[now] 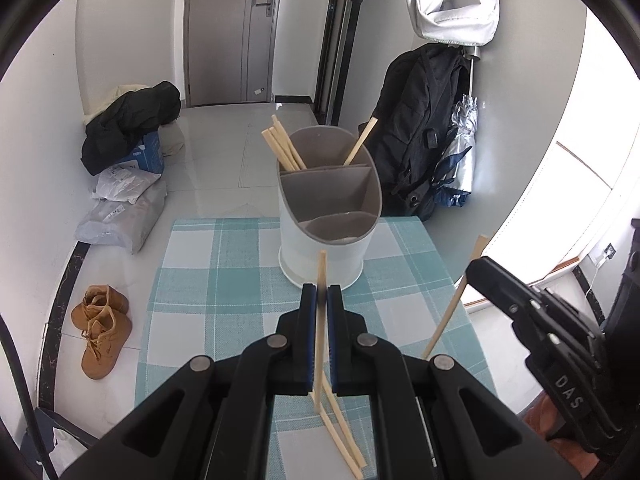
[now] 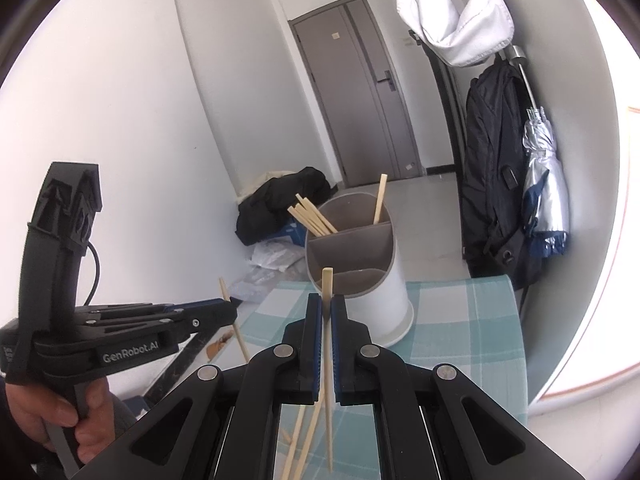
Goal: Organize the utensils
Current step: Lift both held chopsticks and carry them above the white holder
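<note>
L gripper (image 1: 321,294) & R gripper (image 2: 327,303) each clenched on pale, thin, upright wooden chopstick (image 1: 320,320)

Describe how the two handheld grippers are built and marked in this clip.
Both are matte black plastic with scissor-like linkages, silver pivot rivets and blue pads lining the fingers. The left gripper carries white "GenRobot.AI" lettering, a thin black cable and an angular block on top. The right gripper shows white "DAS" lettering on its side.

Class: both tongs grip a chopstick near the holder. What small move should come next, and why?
Probably carry the left tongs forward over the holder and lower their chopstick into the back compartment, where the other chopsticks already stand.
</note>
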Demonstrator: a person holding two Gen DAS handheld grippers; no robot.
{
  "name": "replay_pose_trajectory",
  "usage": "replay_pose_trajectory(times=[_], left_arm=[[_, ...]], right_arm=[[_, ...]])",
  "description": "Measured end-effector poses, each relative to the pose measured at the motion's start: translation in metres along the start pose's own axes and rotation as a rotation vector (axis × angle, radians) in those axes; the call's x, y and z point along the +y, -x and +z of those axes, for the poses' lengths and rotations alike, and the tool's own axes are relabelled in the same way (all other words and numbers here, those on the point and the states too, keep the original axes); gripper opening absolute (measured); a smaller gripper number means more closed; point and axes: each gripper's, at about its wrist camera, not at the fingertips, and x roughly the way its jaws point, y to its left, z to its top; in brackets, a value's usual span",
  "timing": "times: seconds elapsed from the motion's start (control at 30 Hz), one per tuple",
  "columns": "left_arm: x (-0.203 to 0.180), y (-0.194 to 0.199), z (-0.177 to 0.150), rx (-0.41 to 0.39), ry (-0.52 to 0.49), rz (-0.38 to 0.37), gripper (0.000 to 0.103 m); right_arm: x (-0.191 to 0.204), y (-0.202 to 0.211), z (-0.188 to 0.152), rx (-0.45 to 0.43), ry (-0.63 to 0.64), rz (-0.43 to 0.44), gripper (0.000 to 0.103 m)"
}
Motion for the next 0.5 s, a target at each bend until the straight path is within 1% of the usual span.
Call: replay_pose_trajectory(times=[0.2, 0.3, 0.4, 0.5], left_arm=[[-0.005, 0.008, 0.022, -0.013, -0.005, -0.035, 0.001], [-0.009, 0.015, 0.04, -0.024, -0.01, -0.056, 0.001], [-0.013, 0.02, 0.054, -0.038, -0.014, -0.075, 0.001], [-0.013, 0.027, 0.076, -0.052, -0.006, -0.104, 0.001]], right_arm=[[-0.002, 0.0, 0.019, -0.015, 0.023, -0.002, 0.004], [-0.003, -0.002, 0.031, -0.019, 0.033, -0.006, 0.004], [-0.003, -0.003, 0.049, -0.035, 0.054, -0.01, 0.004], [-0.001, -0.005, 0.077, -0.068, 0.079, -0.003, 0.004]])
